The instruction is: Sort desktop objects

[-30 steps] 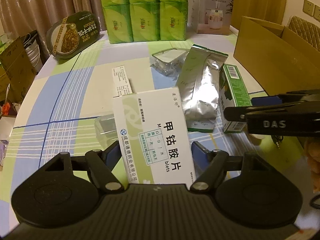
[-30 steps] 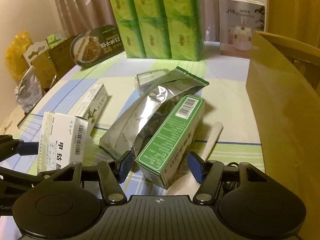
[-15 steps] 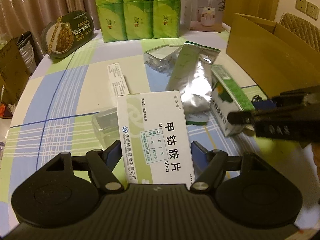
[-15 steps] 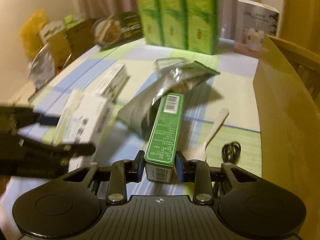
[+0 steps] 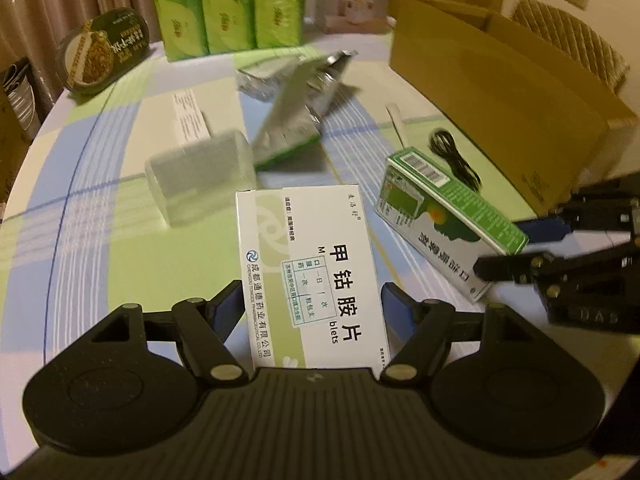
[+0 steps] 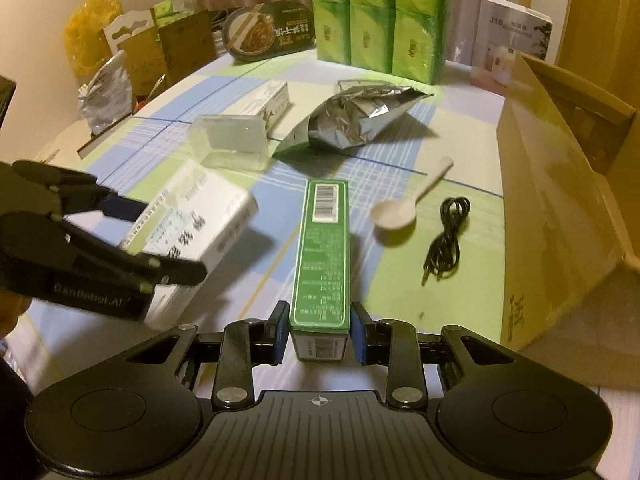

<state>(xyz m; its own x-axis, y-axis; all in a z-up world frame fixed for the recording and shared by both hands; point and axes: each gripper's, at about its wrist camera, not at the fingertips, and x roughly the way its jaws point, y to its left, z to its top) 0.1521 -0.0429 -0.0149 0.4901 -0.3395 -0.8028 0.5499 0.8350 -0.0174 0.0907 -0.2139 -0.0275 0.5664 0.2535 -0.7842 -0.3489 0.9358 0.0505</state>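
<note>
My left gripper (image 5: 313,304) is shut on a white medicine box (image 5: 308,268) with green print and holds it above the table; both show in the right wrist view, the gripper (image 6: 160,236) and the box (image 6: 192,224). My right gripper (image 6: 319,332) is shut on a long green carton (image 6: 322,248), lifted off the table; the carton also shows in the left wrist view (image 5: 444,220), with the right gripper (image 5: 516,248) at its near end.
On the checked tablecloth lie a silver foil bag (image 6: 360,120), a clear plastic box (image 6: 230,142), a white narrow box (image 6: 268,100), a plastic spoon (image 6: 404,204) and a black cable (image 6: 448,232). An open cardboard box (image 6: 560,168) stands right. Green tissue packs (image 6: 376,12) stand behind.
My right gripper closed on the green carton and lifted it off the foil bag, pulling back. My left gripper kept the white box and moved back and up.
</note>
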